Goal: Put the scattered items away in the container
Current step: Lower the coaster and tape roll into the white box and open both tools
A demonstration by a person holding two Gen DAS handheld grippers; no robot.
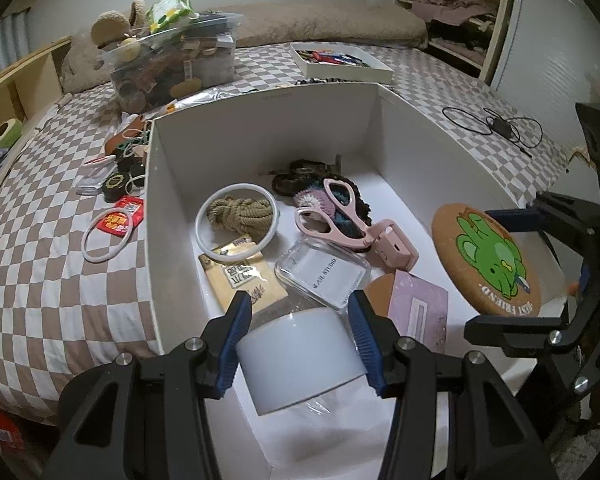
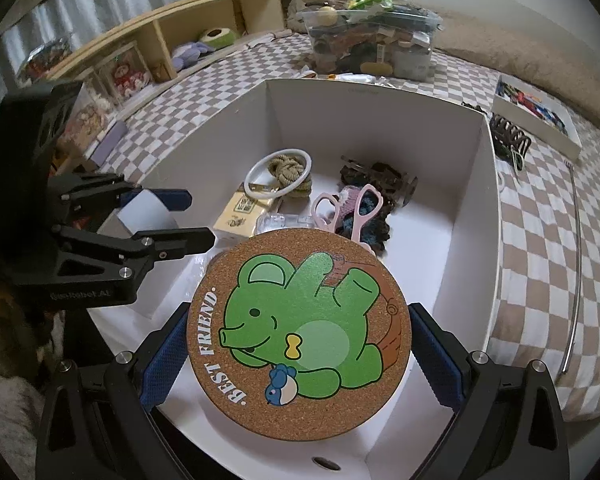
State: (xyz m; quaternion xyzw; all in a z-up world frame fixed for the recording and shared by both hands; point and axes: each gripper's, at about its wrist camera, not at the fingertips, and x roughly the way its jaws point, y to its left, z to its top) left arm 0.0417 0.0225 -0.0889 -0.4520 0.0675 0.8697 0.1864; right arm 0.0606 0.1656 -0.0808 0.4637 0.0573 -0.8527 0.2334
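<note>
My left hand-held gripper (image 1: pixel 300 338) had the white tape roll (image 1: pixel 300 364) pinched between its blue pads (image 1: pixel 238 340), held over the near end of the white box (image 1: pixel 156 240); my right hand-held gripper (image 2: pixel 300 360) was spread wide, the cork coaster (image 2: pixel 298 330) with the green bear wedged flat between its pads (image 2: pixel 166 364), also above the box; inside lay a white ring (image 1: pixel 236 222) around a rope bundle (image 1: pixel 238 212), pink scissors (image 1: pixel 336 216) across dark hair ties (image 1: pixel 300 176), a clear case (image 1: pixel 324 272) and a tan packet (image 1: pixel 242 276); out on the checkered bed (image 1: pixel 60 280), another ring (image 1: pixel 108 238) sat on a red packet (image 1: pixel 126 216), just beside the box.
</note>
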